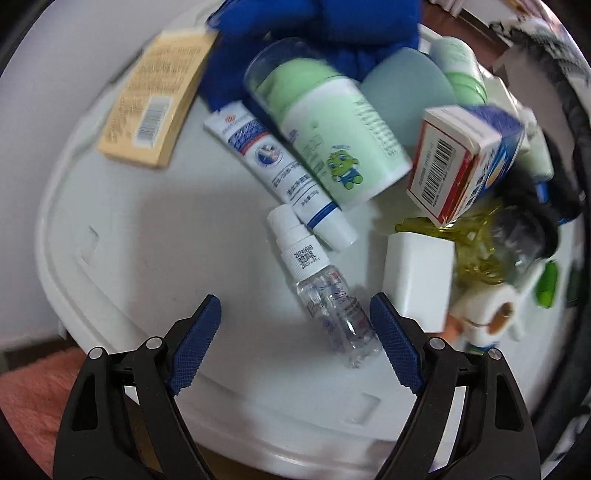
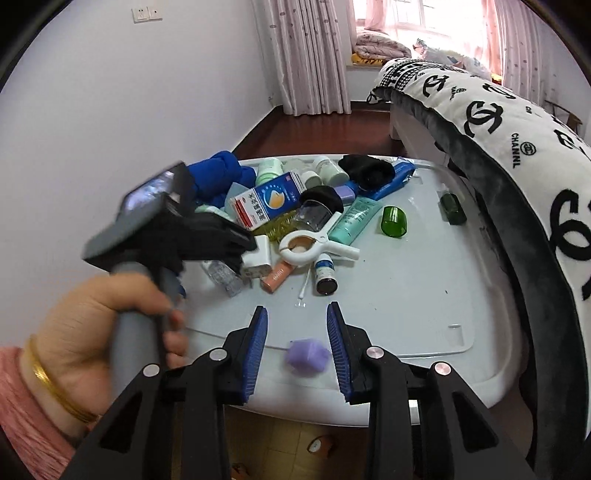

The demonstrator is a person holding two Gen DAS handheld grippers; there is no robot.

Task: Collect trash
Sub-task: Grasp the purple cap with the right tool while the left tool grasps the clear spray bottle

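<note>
In the left wrist view my left gripper (image 1: 295, 314) is open over a white lid (image 1: 147, 229). A small clear spray bottle (image 1: 325, 291) lies between its fingers, closer to the right one. Beyond it lie a white tube (image 1: 280, 166), a green-and-white bottle (image 1: 332, 122), a red-and-blue box (image 1: 465, 162) and a white adapter (image 1: 417, 280). In the right wrist view my right gripper (image 2: 297, 314) is open, with a small purple object (image 2: 308, 356) between its fingers on the lid (image 2: 406, 295). The left gripper (image 2: 207, 236) shows there, held by a hand.
A tan booklet (image 1: 151, 99) and blue cloth (image 1: 332, 29) lie at the far side. In the right wrist view a white clip (image 2: 314, 247), a brown vial (image 2: 325, 273), a teal tube (image 2: 356, 219), a green cap (image 2: 394, 221) and black cloth (image 2: 365, 170) crowd the lid. A patterned blanket (image 2: 517, 147) lies right.
</note>
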